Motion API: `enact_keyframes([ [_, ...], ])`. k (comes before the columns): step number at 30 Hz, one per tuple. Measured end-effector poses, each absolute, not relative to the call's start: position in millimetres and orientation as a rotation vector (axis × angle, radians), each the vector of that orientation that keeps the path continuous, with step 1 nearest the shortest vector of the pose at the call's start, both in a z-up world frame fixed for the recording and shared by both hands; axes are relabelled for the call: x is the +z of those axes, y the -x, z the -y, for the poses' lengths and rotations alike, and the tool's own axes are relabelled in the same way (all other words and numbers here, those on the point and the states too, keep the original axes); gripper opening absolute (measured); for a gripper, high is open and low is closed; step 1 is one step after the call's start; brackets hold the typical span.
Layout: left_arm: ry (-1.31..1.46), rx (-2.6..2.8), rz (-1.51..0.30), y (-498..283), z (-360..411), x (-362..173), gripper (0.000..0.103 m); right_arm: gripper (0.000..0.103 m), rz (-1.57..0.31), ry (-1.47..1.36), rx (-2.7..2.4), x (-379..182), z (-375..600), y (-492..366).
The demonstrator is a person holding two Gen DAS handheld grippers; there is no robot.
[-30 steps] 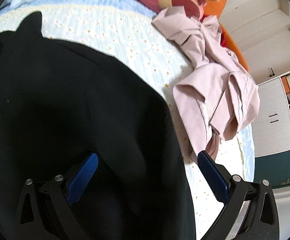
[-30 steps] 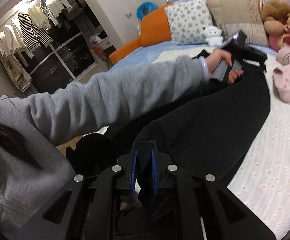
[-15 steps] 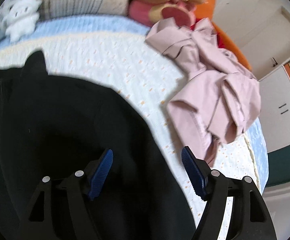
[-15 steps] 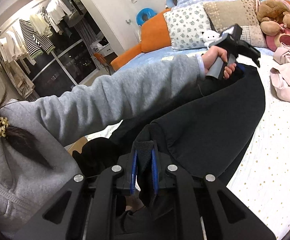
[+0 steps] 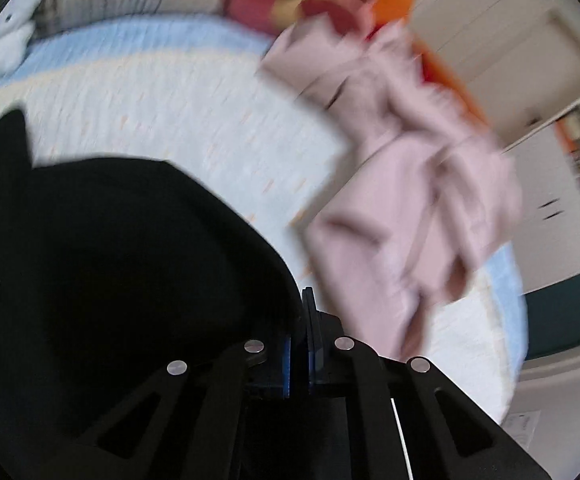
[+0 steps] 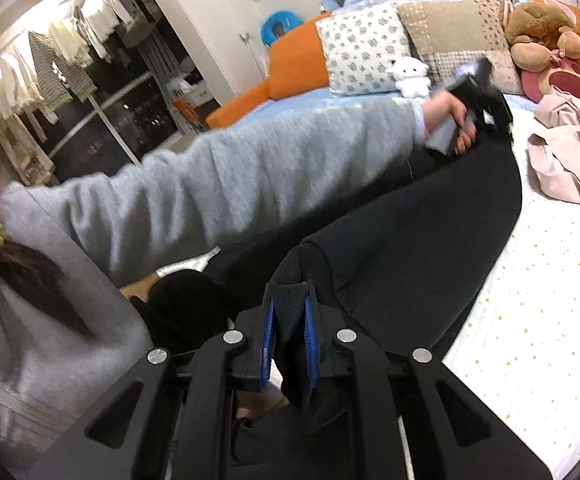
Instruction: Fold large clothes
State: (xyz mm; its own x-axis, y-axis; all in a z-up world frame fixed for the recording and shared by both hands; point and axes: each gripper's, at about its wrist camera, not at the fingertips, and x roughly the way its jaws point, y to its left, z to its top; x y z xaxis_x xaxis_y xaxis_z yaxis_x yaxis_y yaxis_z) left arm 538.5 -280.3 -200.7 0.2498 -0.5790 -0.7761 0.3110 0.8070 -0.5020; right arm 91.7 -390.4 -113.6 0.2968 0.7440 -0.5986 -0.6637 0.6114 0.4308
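A large black garment (image 6: pixel 421 240) lies spread across the bed; it fills the lower left of the left wrist view (image 5: pixel 110 260). My left gripper (image 5: pixel 299 340) is shut on the garment's right edge, with dark cloth between the blue pads. In the right wrist view the left gripper (image 6: pixel 485 104) is held at the garment's far end. My right gripper (image 6: pixel 288 332) is shut on a thick fold of the black garment at its near end.
A crumpled pink garment (image 5: pixel 401 184) lies on the dotted white bedspread (image 5: pixel 194 120) to the right, also in the right wrist view (image 6: pixel 569 152). Pillows (image 6: pixel 363 54), a white plush (image 6: pixel 411 76) and a teddy bear (image 6: pixel 541 36) line the bed's head. A clothes rack (image 6: pixel 50 60) stands at the left.
My left gripper has closed from wide open onto the black garment's edge. My right gripper keeps its hold on the fold.
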Motion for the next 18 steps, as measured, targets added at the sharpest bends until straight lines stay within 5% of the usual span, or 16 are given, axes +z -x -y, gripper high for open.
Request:
enact_keyframes([
  [6, 0.47, -0.632, -1.091, -550.5, 217.2, -198.4, 0.01, 0.015, -1.008, -0.036, 0.931, -179.1, 350.5, -96.3],
  [15, 0.481, -0.508, -1.164, -559.6, 181.0, -263.5, 0.011, 0.016, -1.097, -0.015, 0.906, -234.2, 320.0, -98.0],
  [16, 0.459, -0.497, -1.173, -560.0, 183.4, -270.0, 0.013, 0.021, -1.093, -0.009, 0.897, -233.9, 318.9, -98.0],
  [18, 0.453, -0.501, -1.141, -554.0, 183.0, -272.3, 0.016, 0.068, -1.124, 0.028, 0.883, -234.2, 313.5, -97.1],
])
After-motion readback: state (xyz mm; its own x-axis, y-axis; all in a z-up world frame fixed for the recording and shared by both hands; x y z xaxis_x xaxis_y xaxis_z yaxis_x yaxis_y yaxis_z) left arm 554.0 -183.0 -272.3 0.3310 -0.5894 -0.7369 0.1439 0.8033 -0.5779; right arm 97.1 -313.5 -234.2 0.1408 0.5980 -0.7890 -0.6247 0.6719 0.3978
